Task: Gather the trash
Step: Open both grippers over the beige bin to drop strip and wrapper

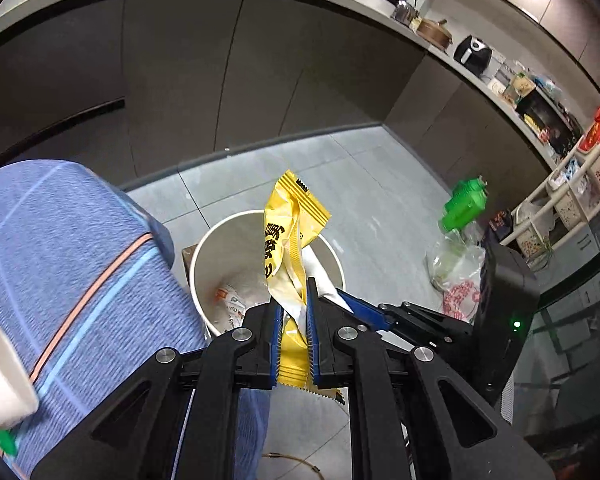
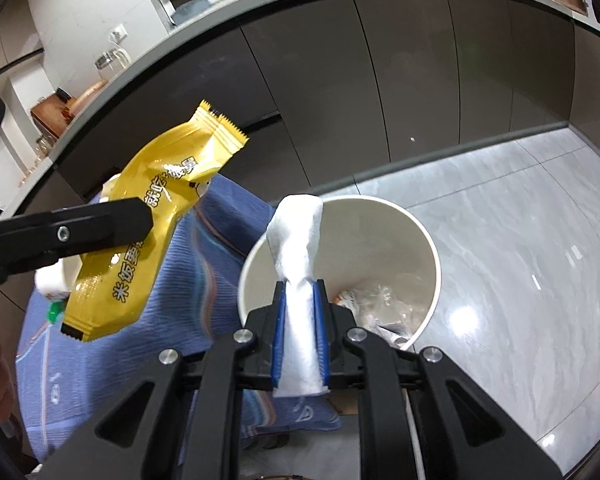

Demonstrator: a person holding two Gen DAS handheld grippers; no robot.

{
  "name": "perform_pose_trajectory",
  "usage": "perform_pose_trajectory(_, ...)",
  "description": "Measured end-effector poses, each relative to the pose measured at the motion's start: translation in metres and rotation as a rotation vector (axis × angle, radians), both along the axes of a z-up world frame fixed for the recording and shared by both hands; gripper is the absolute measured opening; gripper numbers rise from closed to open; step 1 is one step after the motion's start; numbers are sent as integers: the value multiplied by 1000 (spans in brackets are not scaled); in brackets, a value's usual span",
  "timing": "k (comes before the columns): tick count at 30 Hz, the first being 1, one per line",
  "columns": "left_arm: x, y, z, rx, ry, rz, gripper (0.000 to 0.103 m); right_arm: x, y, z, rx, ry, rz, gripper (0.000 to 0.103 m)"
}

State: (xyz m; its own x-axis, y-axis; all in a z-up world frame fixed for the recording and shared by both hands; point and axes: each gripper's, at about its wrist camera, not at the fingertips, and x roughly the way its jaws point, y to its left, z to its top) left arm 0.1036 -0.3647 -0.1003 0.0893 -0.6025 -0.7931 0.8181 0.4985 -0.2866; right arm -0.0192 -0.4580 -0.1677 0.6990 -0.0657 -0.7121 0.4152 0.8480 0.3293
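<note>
My left gripper (image 1: 294,304) is shut on a yellow snack wrapper (image 1: 290,224), held upright above the white trash bin (image 1: 198,264). The same wrapper (image 2: 152,224) shows at the left of the right wrist view, pinched by the left gripper's fingers (image 2: 100,228). My right gripper (image 2: 300,300) is shut on a crumpled white tissue (image 2: 298,248), held over the near rim of the bin (image 2: 428,240). The bin holds several wrappers and clear plastic (image 2: 384,308). The right gripper (image 1: 364,312) also shows to the right in the left wrist view.
A blue striped cloth (image 1: 72,264) covers a surface left of the bin. A plastic bag with a green spray bottle (image 1: 464,204) lies on the grey tiled floor (image 1: 380,200). Dark cabinets (image 1: 260,72) under a cluttered counter stand behind. A white paper cup (image 1: 0,376) sits at the left.
</note>
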Motion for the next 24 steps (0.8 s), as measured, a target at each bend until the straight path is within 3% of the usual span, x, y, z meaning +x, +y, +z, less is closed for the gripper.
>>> perform_pose_trajectory(5, 5, -24, -23, 52, 2, -19, 10, 13, -9, -18, -20, 38, 10, 16)
perform_pose_trajectory(8, 7, -32, -37, 83, 1, -9, 10, 19, -11, -26, -48, 53, 22, 21)
perform_pose_trajectory(9, 9, -34, -41, 92, -5, -3, 12, 21, -11, -29, -69, 60, 30, 29)
perform_pose_trajectory(10, 11, -36, -44, 100, -11, 2, 23, 22, -10, -30, -80, 65, 38, 44)
perform_pose_trajectory(11, 12, -38, -45, 101, -20, 9, 40, 22, -10, -32, -95, 72, 44, 51)
perform_pose_trajectory(13, 13, -39, -44, 90, -48, 31, 56, 19, -8, -33, -126, 73, 53, 64)
perform_pose_trajectory(16, 13, -38, -40, 76, -82, 51, 67, 13, -7, -34, -136, 66, 55, 79)
perform_pose_trajectory(18, 12, -39, -37, 73, -97, 53, 72, 9, -8, -34, -134, 58, 52, 83)
perform_pose_trajectory(22, 11, -32, -28, 68, -167, 80, 93, 6, -10, -31, -134, 38, 39, 98)
perform_pose_trajectory(24, 10, -26, -23, 61, -201, 95, 94, 5, -9, -29, -135, 33, 38, 99)
